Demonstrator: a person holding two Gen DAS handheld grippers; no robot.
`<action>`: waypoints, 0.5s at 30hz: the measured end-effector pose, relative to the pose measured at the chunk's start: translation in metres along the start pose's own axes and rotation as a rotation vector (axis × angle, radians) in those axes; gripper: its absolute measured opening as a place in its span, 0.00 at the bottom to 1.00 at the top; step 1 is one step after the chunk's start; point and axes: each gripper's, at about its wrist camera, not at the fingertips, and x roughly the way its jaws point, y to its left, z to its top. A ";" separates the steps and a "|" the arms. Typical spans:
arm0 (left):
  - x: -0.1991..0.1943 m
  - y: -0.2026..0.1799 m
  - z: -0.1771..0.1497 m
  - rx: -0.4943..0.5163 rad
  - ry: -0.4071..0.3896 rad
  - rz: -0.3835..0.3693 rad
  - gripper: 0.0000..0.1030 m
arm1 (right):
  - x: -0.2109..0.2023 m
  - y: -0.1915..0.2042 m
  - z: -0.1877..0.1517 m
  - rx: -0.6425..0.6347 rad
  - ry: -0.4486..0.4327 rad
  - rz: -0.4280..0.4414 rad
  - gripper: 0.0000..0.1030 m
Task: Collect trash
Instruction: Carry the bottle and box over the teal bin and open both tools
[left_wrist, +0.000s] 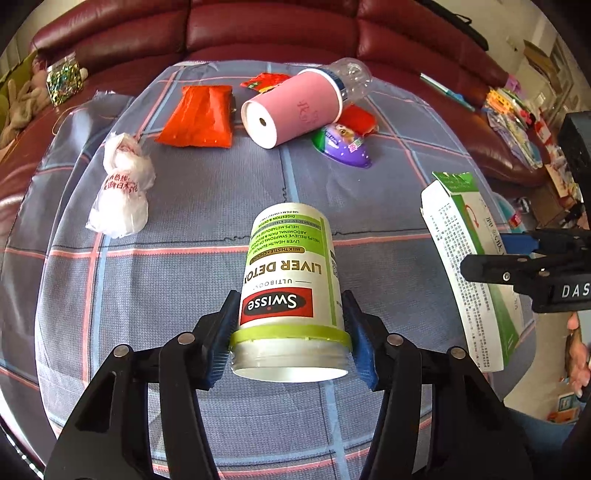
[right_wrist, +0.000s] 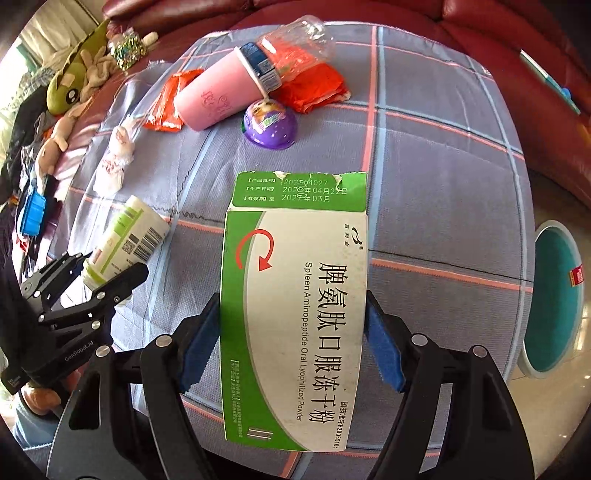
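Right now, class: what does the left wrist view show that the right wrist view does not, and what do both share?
Left only: the bottle's Swisse label, the cup's white base. Right only: the box's printed front, a green plush toy, a teal stool. Shared: bottle in the left tongs, box in the right tongs, pink cup, purple pod.

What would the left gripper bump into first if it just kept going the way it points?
Holding the white supplement bottle, the left gripper points steeply down at the checked cloth. The bottle's far end would probably touch that cloth first; the pink cup lies farther off. Depth is hard to judge.
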 end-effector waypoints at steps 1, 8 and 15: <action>-0.001 -0.005 0.003 0.009 -0.003 -0.004 0.54 | -0.006 -0.007 0.001 0.014 -0.016 0.004 0.68; -0.007 -0.057 0.033 0.086 -0.025 -0.072 0.54 | -0.050 -0.074 -0.001 0.147 -0.132 0.027 0.68; 0.004 -0.130 0.057 0.207 -0.021 -0.115 0.54 | -0.088 -0.156 -0.017 0.286 -0.228 0.016 0.68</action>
